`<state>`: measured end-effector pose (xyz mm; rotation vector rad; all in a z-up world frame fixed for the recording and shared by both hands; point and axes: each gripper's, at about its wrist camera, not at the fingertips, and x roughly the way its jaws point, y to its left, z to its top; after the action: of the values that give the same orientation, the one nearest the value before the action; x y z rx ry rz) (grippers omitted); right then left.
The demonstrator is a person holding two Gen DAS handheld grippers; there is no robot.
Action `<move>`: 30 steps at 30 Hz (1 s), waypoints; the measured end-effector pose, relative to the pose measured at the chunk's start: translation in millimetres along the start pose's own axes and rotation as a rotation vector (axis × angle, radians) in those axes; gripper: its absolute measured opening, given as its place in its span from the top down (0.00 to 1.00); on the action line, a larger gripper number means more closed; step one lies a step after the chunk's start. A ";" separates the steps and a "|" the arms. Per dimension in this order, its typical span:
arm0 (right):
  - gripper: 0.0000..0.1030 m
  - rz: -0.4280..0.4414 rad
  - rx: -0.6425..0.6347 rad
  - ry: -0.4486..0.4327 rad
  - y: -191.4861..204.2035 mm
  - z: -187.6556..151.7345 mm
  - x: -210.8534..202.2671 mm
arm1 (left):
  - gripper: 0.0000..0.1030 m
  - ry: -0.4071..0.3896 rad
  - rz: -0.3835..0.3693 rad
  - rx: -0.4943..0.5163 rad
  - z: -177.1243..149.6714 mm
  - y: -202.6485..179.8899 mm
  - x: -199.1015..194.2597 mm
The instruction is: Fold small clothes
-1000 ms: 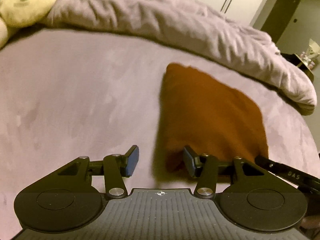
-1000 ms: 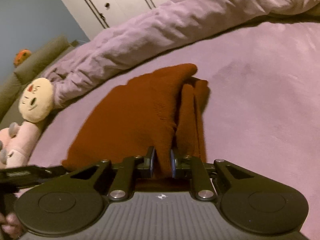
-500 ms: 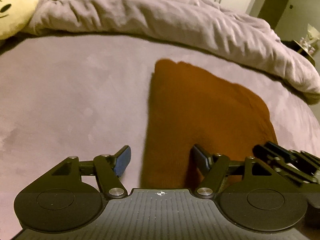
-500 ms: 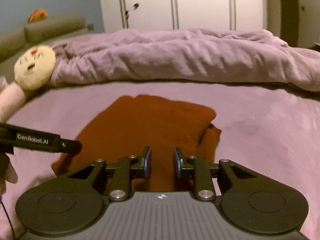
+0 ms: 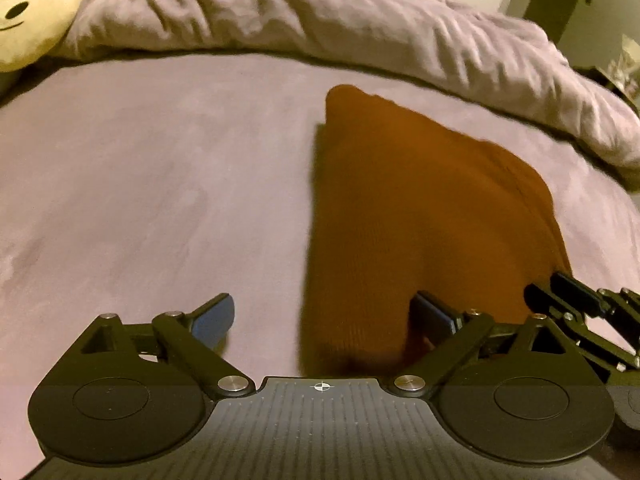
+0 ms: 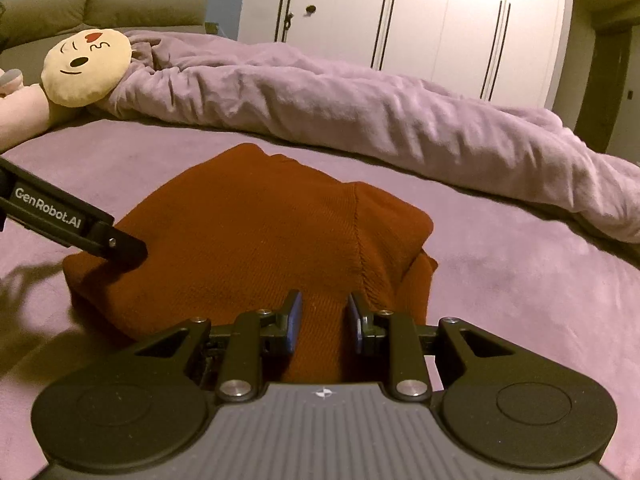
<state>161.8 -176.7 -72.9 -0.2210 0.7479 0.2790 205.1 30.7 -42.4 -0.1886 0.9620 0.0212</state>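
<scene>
We have the rust-brown knitted garment point(image 6: 256, 248) lying folded into a compact block on the mauve plush bedspread point(image 5: 152, 184), on the near side of the rumpled lilac duvet point(image 6: 360, 112) that runs across the bed behind it.

A second ago our right gripper point(image 6: 323, 322) held a raised fold of the knit clamped between its pads. Its jaws have just been opening: they now stand a little apart with the garment's near edge between them, and the pads do not seem to press on it. The fold that stood up then now lies flat on top of the block.

Our left gripper point(image 5: 324, 318) has also just been opening; its jaws are spread wide, one pad over the bare bedspread and the other over the garment's near left corner, gripping nothing.

Both releases suggest to us that this fold is laid down and done. What remains, we judge, is a tidy-up: a loose end point(image 6: 422, 276) pokes out under the block's right side, furthest from the yellow emoji cushion point(image 6: 88, 66) at the duvet's left end.
</scene>
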 end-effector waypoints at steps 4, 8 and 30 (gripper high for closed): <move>0.71 -0.023 0.078 0.087 2.7 -4.7 -28.5 | 0.03 0.034 0.037 0.074 -30.3 0.4 -25.9; 0.35 0.017 0.191 0.229 8.2 -27.9 -54.2 | 0.02 0.101 0.003 0.029 -68.5 9.3 -43.2; 0.04 -0.035 0.242 0.259 23.0 4.5 -113.3 | 0.01 0.049 0.034 0.117 -72.0 -8.4 -88.9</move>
<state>78.0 -173.1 6.7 -0.0397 1.0248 0.1256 96.4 16.1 -8.6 -0.0648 1.0126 -0.0082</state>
